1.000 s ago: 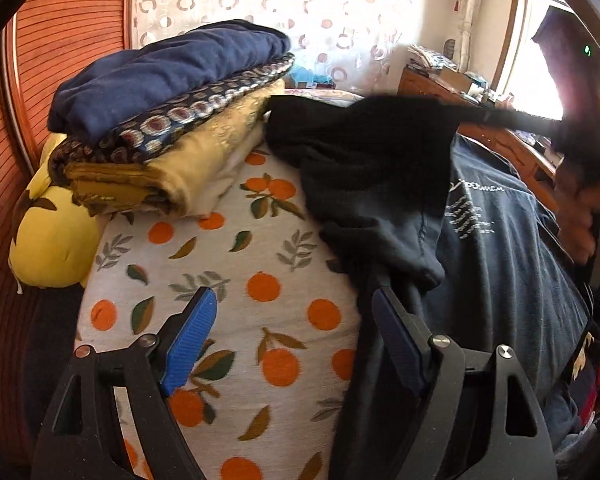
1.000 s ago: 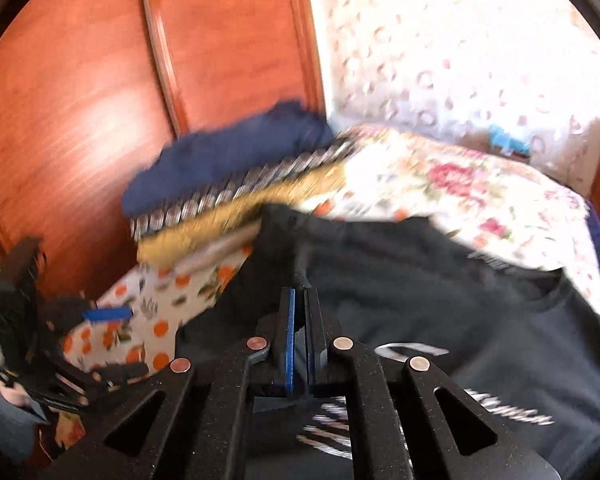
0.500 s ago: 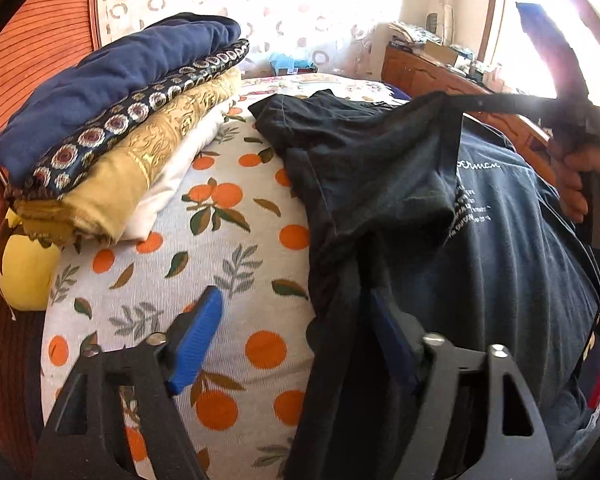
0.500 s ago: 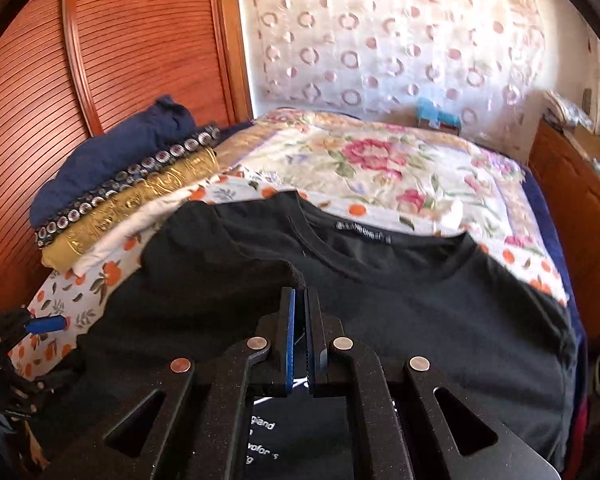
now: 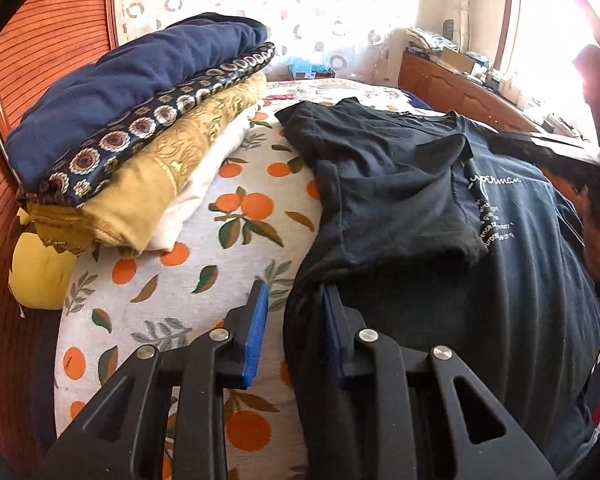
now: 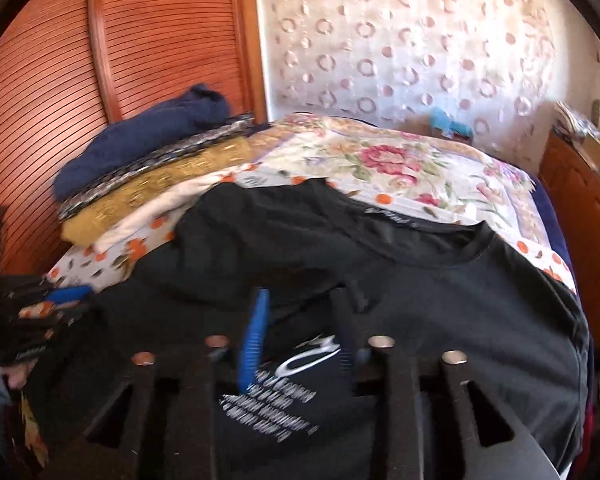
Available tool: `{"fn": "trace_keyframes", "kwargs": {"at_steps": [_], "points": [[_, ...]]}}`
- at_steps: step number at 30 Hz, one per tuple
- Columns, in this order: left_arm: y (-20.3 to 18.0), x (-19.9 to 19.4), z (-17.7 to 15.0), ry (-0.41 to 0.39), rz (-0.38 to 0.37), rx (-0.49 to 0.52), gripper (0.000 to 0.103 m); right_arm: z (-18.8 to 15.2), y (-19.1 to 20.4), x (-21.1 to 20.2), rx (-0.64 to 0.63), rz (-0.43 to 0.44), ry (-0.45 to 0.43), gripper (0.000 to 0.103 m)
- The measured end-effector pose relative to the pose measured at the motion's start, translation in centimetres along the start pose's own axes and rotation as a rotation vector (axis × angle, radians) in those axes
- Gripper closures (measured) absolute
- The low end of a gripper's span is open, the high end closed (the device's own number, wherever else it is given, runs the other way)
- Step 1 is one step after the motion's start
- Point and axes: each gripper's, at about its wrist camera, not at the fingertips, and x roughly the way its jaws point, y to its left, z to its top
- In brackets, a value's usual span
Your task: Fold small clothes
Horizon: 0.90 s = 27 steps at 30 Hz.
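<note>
Left gripper (image 5: pixel 290 328), low in the left wrist view, is closing on the side edge of the dark shirt (image 5: pixel 440 208); its pads don't squeeze yet. That shirt runs up and right.

Right gripper (image 6: pixel 300 320), low middle, is opening. It has let go; the shirt lies flat just under it.

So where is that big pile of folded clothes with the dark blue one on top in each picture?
Left wrist view: the pile of folded clothes fills the upper left, on the orange-print sheet, left of the black printed T-shirt.
Right wrist view: the pile sits at middle left, against the ribbed red-brown wooden panel.
Shared landmark: the black T-shirt.
</note>
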Motion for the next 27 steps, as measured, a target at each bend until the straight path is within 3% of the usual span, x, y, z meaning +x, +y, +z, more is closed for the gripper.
{"fn": "trace_keyframes", "kwargs": {"at_steps": [3,7,11,15,18,19,21,27], "points": [[0.3,0.2,-0.3,-0.001,-0.006,-0.002,0.074,-1.6,2.3,-0.8,-0.031,0.067,-0.007,0.058],[0.4,0.2,-0.4,-0.007,-0.019,-0.009,0.074,-3.8,5.1,0.2,-0.073,0.177,0.064,0.058],[0.7,0.1,-0.5,-0.016,-0.036,-0.024,0.074,-5.1,7.0,1.8,-0.116,0.187,0.115,0.058],[0.9,0.1,-0.5,-0.019,-0.044,-0.033,0.074,-5.5,7.5,3.1,-0.137,0.13,0.137,0.058],[0.9,0.2,-0.5,-0.019,-0.043,-0.033,0.074,-5.1,8.2,3.5,-0.162,0.09,0.133,0.068],[0.9,0.2,-0.5,-0.019,-0.042,-0.032,0.074,-5.1,8.3,3.6,-0.171,0.076,0.134,0.081],[0.9,0.2,-0.5,-0.02,-0.039,-0.031,0.074,-4.8,8.5,3.7,-0.178,0.074,0.139,0.096],[1.1,0.1,-0.5,-0.033,-0.036,-0.047,0.074,-2.5,7.7,-2.4,-0.171,0.124,0.055,0.097]]}}
